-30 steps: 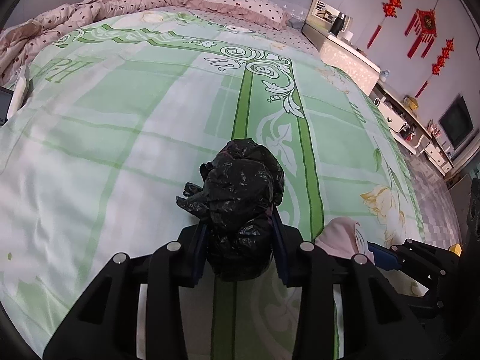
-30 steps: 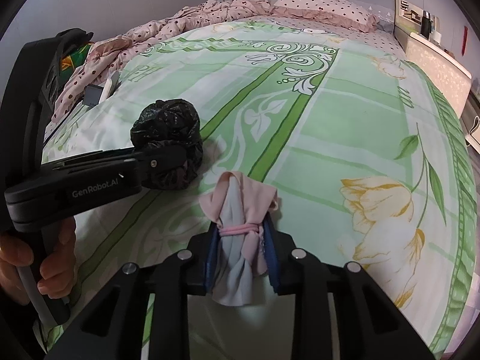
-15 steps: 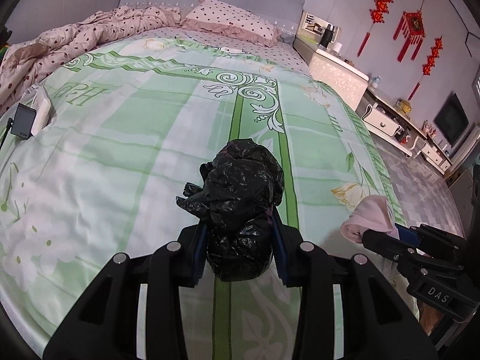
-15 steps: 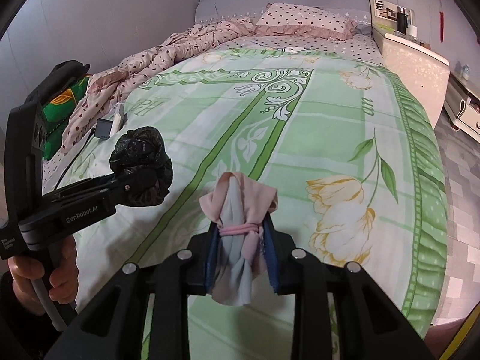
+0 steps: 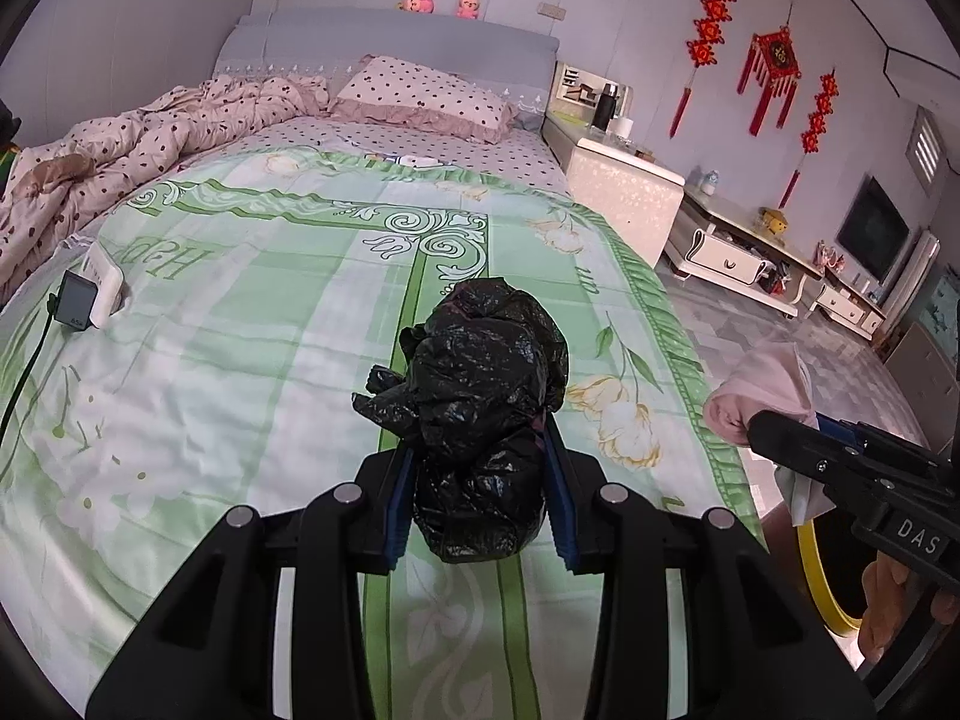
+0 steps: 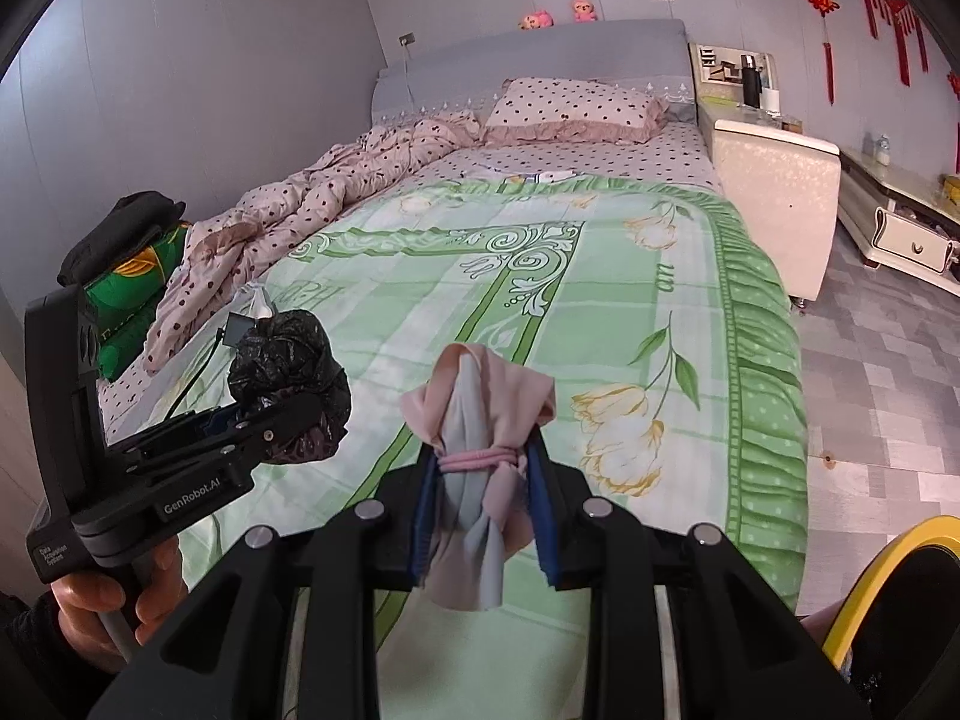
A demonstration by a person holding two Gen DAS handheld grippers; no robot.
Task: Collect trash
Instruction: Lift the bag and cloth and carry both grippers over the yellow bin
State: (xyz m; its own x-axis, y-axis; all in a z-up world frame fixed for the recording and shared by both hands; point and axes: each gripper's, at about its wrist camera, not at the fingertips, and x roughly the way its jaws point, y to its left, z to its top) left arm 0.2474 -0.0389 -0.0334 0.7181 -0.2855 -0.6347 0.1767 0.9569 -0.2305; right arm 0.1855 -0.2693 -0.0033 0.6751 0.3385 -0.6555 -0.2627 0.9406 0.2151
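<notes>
A crumpled black plastic bag [image 5: 480,414] is clamped between the blue pads of my left gripper [image 5: 480,480], held in the air above the green bed cover [image 5: 240,324]. My right gripper [image 6: 483,504] is shut on a pink and grey cloth bundle [image 6: 480,420] tied with a pink band, also lifted off the bed. In the right wrist view the left gripper and the black bag [image 6: 288,372] hang to the left, with a hand [image 6: 96,606] on the handle. In the left wrist view the cloth bundle [image 5: 768,390] shows at the right.
A yellow-rimmed bin [image 6: 888,588] stands at the foot of the bed, low right. A phone charger [image 5: 78,303] with a cable and a white box lie on the cover's left side. A spotted quilt [image 5: 120,144] and pillow [image 5: 420,96] lie at the head; white cabinets [image 5: 624,192] line the right wall.
Both grippers have risen and drawn back from the bed with their loads still held. More of the room and the yellow bin rim have come into view.
</notes>
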